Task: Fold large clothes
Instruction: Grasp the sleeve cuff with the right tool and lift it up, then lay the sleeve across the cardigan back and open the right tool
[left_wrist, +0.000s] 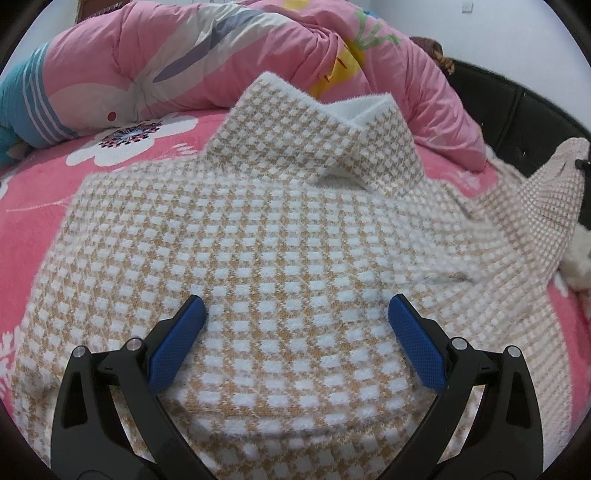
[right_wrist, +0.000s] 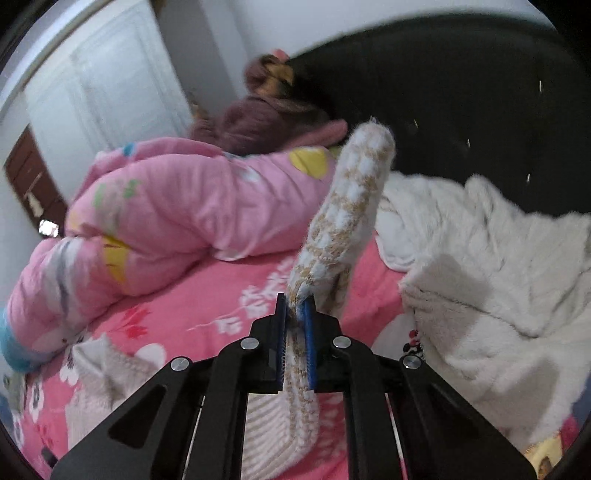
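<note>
Where the pink floral bedsheet covers the bed, lies spread flat a beige-and-white checked knit sweater, collar pointing away toward the rolled pink quilt; long axis running from the near hem up to the collar. Behind, a black padded headboard, a white wall and a white door. At the right, a fluffy white blanket. Left gripper hovering over the sweater body, blue pads spread wide, nothing between. Right gripper clamped narrow on the sweater sleeve, lifted off the sheet, cuff standing upward and slightly tilted right.
</note>
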